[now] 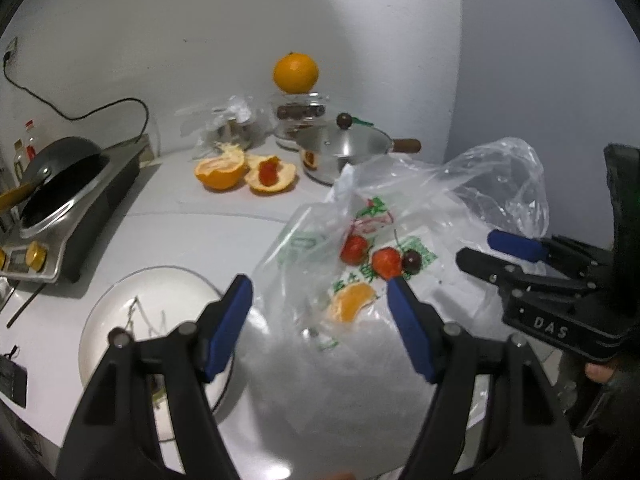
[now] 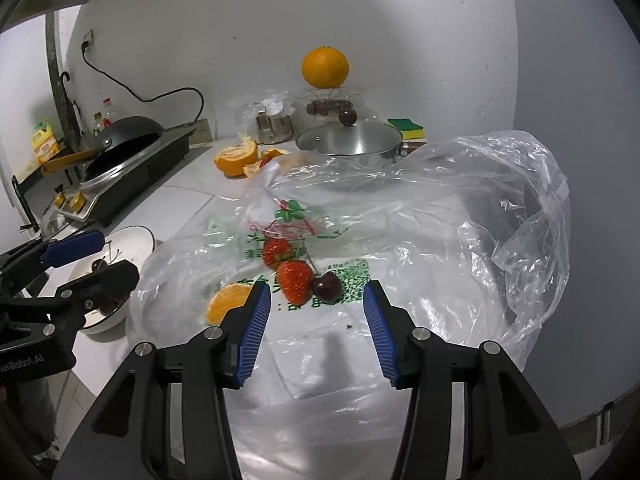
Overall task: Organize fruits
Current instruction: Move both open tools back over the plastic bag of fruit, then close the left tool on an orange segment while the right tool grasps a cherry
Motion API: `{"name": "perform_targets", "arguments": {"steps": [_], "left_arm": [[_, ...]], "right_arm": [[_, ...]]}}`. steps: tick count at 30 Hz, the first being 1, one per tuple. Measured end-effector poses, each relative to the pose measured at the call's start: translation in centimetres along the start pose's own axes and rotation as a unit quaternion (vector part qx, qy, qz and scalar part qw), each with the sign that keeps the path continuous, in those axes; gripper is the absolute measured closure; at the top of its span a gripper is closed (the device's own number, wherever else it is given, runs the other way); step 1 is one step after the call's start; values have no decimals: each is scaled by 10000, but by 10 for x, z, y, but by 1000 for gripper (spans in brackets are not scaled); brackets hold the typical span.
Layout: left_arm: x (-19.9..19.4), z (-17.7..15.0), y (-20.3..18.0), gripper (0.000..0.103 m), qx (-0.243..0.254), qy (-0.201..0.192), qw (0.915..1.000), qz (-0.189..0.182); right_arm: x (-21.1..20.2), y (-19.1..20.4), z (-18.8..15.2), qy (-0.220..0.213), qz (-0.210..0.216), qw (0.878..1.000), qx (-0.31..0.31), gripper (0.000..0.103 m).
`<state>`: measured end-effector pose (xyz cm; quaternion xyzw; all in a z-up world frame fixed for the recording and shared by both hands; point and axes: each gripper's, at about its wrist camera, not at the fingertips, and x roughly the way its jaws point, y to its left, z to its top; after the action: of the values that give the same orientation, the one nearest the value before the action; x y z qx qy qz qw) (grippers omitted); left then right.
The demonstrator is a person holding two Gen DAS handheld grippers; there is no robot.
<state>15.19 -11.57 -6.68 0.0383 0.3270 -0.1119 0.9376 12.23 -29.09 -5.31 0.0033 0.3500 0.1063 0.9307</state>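
Hovering over the bag [image 2: 400,220] near the counter's front edge, both grippers, left [image 1: 320,300] and right [image 2: 316,300], gape empty. Two strawberries [image 2: 294,280], a cherry [image 2: 326,288] and an orange wedge [image 2: 226,300] lie inside: soft, easily bruised. Film's slippery; pinch its open rim.

"DAS" in pale letters on right gripper [image 1: 476,250] body; "enRobot.AI", partly cut off, on left gripper [image 2: 94,254] body; green print on plastic bag [image 2: 400,220] unreadable.

Open right tongs [image 2: 316,300] hover over a clear bag [image 2: 420,216] holding strawberries [image 2: 294,286] and a cherry [image 2: 326,287]
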Motion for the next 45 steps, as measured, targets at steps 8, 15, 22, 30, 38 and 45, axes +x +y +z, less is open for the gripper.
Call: {"name": "perform_targets", "arguments": {"steps": [8,15,22,30,38,45], "left_arm": [[31,15,-12,32,53,118,9999,-108],[60,15,-16,32,50,353,9992,-179],[90,9,-21,32,153,707,9972,-196],[111,2,-23,32,315,1018,9942,-173],[128,-12,-26,32,610,1374,9884,-222],[133,-12,-22,33,591,1457,9869,-367]], "right_arm": [[18,-17,11,56,19,10000,46,52],[42,-26,14,231,88,9997,15,52],[67,-30,14,573,122,9983,-3,52],[82,-23,14,873,144,9960,-159,52],[92,-21,12,1049,229,9940,-196,52],[100,-20,11,1180,338,9923,-147,52]]}}
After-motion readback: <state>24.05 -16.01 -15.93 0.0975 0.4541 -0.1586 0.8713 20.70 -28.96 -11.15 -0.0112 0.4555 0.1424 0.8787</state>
